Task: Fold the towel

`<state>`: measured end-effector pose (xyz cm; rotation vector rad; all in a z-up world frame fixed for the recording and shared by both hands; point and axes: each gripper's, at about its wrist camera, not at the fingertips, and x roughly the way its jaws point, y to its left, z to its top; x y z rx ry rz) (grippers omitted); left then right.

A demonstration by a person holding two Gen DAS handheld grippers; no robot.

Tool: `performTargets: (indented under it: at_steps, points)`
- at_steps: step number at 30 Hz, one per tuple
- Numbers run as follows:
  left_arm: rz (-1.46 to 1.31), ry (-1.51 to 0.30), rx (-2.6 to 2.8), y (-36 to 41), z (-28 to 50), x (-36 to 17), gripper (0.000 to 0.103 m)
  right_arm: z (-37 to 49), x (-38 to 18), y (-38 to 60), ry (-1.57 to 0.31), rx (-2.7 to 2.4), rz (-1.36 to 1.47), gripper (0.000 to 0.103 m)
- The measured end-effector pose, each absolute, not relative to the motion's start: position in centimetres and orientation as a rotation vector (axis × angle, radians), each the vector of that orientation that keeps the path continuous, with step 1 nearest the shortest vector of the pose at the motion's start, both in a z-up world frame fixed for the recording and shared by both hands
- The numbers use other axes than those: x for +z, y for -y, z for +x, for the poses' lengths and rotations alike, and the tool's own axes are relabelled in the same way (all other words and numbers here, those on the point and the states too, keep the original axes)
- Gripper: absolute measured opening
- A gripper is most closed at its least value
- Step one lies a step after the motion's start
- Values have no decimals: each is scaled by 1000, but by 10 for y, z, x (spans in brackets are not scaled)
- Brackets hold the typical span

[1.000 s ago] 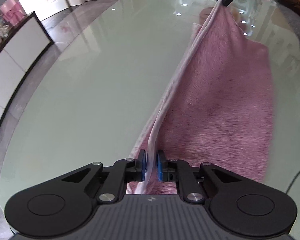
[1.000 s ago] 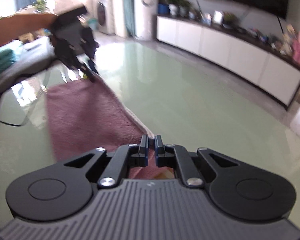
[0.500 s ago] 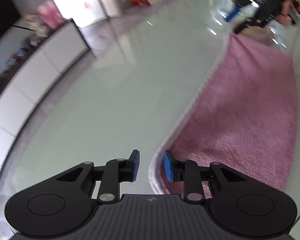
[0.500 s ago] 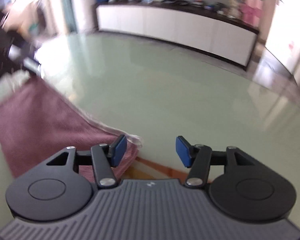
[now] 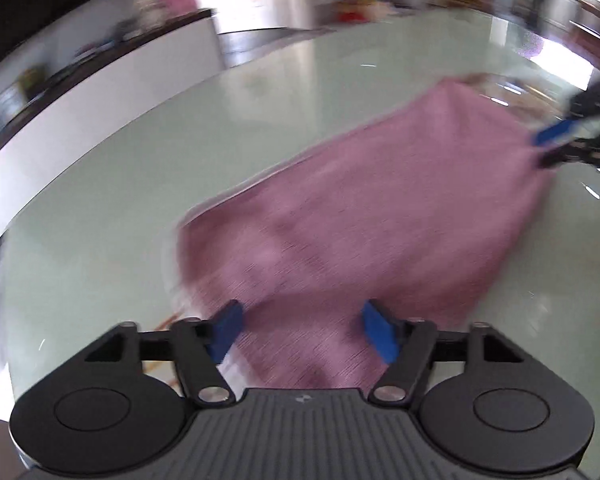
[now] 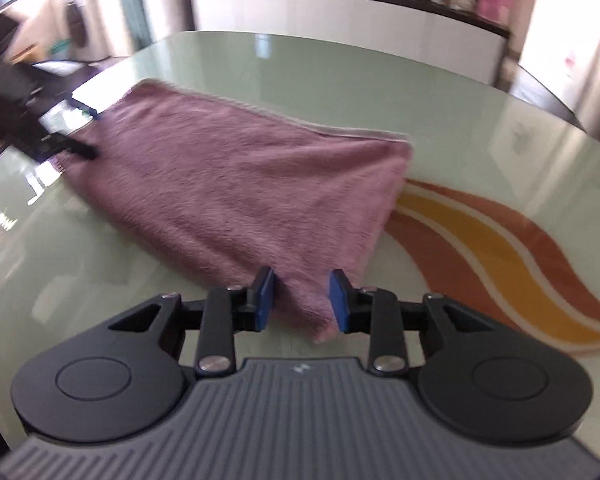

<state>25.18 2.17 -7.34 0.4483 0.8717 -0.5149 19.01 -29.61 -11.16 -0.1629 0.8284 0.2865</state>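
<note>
A pink towel [image 5: 380, 216] lies flat, folded over, on the pale green glass table [image 5: 148, 184]. My left gripper [image 5: 302, 330] hovers over one short end of it, jaws opening, blue pads wide apart and pressing on nothing. In the right wrist view the towel [image 6: 236, 184] stretches away from my right gripper [image 6: 302, 300]. Its jaws are closing, with the towel's near corner lying between the pads, which stand apart from it. Each gripper shows in the other's view: the right gripper [image 5: 572, 140] at the towel's far end, the left gripper [image 6: 76, 132] likewise.
An orange and yellow wave pattern [image 6: 492, 252] is printed under the glass beside the towel's near corner. A long white low cabinet [image 6: 360, 20] runs behind the table. The table's curved edge [image 5: 4, 236] is near on the left. The left wrist view is motion-blurred.
Both grippers have let go of the raised towel edge, and the towel now lies flat. Both hands have swung round to the towel's short ends. The left jaws have widened.
</note>
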Motion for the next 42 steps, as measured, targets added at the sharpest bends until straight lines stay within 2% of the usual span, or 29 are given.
performTargets:
  at_steps: [1, 5, 9, 11, 13, 15, 18, 20, 22, 28, 30, 31, 32, 33, 34, 35, 39, 41, 42]
  points:
    - [436, -867, -491, -23, 248, -70, 69, 186, -105, 297, -791, 267, -132, 30]
    - [271, -819, -363, -11, 236, -52, 70, 181, -105, 275, -748, 305, 58, 39]
    - [182, -823, -291, 12, 221, -55, 80, 175, -122, 264, -794, 199, 31, 36]
    - [212, -856, -283, 27, 214, -69, 82, 170, -125, 269, -788, 178, 5, 34]
    - [218, -870, -235, 21, 204, -81, 93, 164, -125, 279, -785, 133, -12, 34]
    - [150, -882, -184, 3, 203, -86, 97, 164, -119, 289, -779, 66, -19, 35]
    - [109, -863, -151, -5, 206, -71, 90, 178, -101, 307, -712, 94, 46, 38]
    - [125, -820, -163, 4, 210, -58, 91, 195, -94, 307, -695, 148, 89, 46]
    - [147, -762, -197, 25, 229, -43, 96, 216, -93, 300, -697, 199, 97, 46]
    - [218, -769, -221, 61, 292, -60, 96, 271, -115, 297, -773, 289, 124, 46]
    - [230, -813, -194, 54, 305, -74, 96, 278, -121, 313, -776, 274, 94, 43]
    - [223, -824, -188, 50, 310, -82, 102, 279, -122, 321, -761, 284, 84, 35]
    - [167, -821, -193, 36, 307, -88, 103, 278, -121, 326, -760, 274, 77, 26]
    - [113, -816, -198, 23, 304, -93, 103, 278, -118, 331, -758, 239, 55, 26]
    - [92, -796, -206, 16, 300, -94, 103, 278, -116, 332, -751, 194, 34, 28]
    - [97, -793, -205, 17, 301, -97, 103, 279, -116, 332, -743, 149, 9, 37]
    - [113, -803, -125, 17, 291, -89, 99, 274, -107, 331, -712, 145, 25, 41]
    - [111, -787, -119, 19, 291, -83, 99, 267, -103, 322, -696, 191, 42, 49]
    - [110, -769, -124, 24, 285, -75, 99, 264, -102, 317, -691, 212, 41, 49]
